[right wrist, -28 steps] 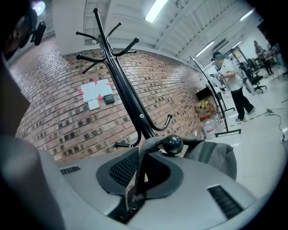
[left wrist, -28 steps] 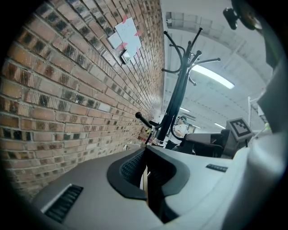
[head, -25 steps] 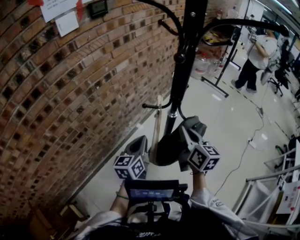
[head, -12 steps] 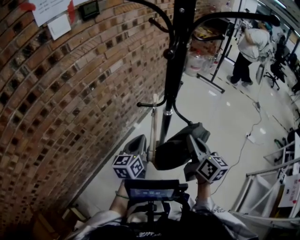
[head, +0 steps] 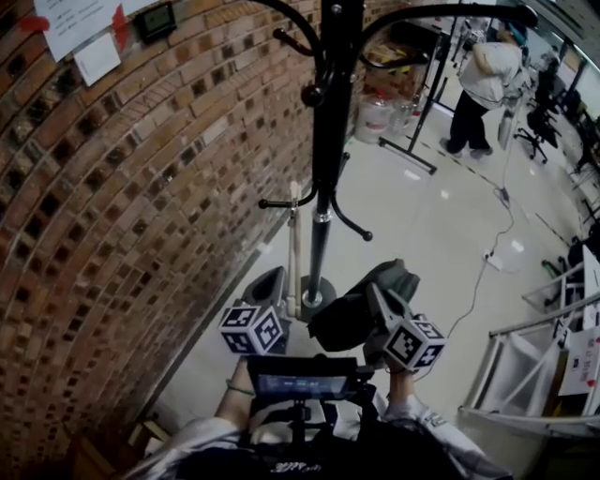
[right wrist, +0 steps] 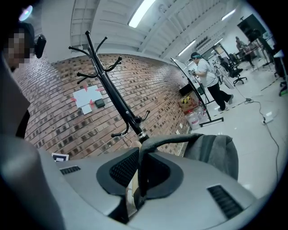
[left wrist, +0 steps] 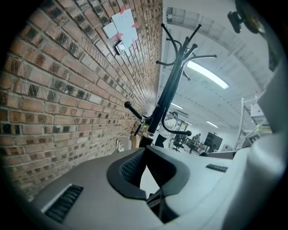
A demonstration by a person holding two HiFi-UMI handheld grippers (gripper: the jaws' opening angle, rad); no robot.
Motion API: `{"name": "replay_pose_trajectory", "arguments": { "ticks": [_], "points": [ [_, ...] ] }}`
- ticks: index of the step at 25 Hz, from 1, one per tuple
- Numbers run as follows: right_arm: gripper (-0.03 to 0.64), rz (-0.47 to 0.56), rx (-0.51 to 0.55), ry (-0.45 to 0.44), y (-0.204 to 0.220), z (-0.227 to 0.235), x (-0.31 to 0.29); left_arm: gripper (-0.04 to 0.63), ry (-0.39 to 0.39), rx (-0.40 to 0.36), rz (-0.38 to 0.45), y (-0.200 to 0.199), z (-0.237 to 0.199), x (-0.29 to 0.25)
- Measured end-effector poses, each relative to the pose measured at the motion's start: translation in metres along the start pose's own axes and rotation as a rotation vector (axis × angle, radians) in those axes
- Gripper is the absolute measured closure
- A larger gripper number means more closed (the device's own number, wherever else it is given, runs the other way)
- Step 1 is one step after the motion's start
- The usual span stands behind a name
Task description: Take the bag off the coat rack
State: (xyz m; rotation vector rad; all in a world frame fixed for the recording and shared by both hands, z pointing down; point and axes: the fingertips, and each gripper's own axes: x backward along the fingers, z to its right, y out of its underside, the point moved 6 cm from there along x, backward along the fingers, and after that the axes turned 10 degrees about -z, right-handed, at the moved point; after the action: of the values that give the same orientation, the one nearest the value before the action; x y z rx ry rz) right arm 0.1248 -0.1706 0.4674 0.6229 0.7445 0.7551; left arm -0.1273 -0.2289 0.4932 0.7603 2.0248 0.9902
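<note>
**A Big Work Room, Like a Lab**

Past my right fingers (right wrist: 122, 170) is a brick wall (right wrist: 135, 90) with papers (right wrist: 87, 96) stuck on it. To the right of them, a shiny white floor (right wrist: 252, 134) runs far back, with a cable (head: 489, 261) lying on it. Long lights (right wrist: 141, 11) hang high above. Far off, a person (right wrist: 204, 76) stands near desk chairs (right wrist: 234, 72).

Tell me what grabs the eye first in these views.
The tall black coat rack stands dead centre against the brick wall. Below its hooks, the right gripper is clamped on the strap of a grey bag, which hangs clear of the rack. A person stands far back at upper right.
</note>
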Motion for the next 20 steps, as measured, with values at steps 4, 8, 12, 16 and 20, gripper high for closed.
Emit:
{"name": "replay_pose_trajectory", "arguments": {
  "ticks": [4, 8, 12, 16, 20],
  "points": [
    [0.583, 0.009, -0.026, 0.014, 0.016, 0.012, 0.005, 0.588, 0.015, -0.010, -0.012, 0.001, 0.005, -0.003],
    [0.583, 0.013, -0.058, 0.023, 0.027, 0.021, 0.007, 0.588, 0.039, -0.019, -0.022, 0.005, 0.010, -0.007],
    [0.583, -0.011, -0.058, 0.021, 0.035, 0.022, 0.003, 0.588, 0.045, -0.033, -0.033, 0.006, 0.014, -0.007],
    [0.583, -0.022, -0.049, 0.007, 0.035, 0.017, -0.001, 0.588, 0.048, -0.033, -0.025, 0.006, 0.013, -0.006],
    [0.583, -0.038, -0.041, 0.005, 0.034, 0.015, -0.006, 0.588, 0.035, -0.027, -0.021, 0.006, 0.010, -0.004]
  ]
}}
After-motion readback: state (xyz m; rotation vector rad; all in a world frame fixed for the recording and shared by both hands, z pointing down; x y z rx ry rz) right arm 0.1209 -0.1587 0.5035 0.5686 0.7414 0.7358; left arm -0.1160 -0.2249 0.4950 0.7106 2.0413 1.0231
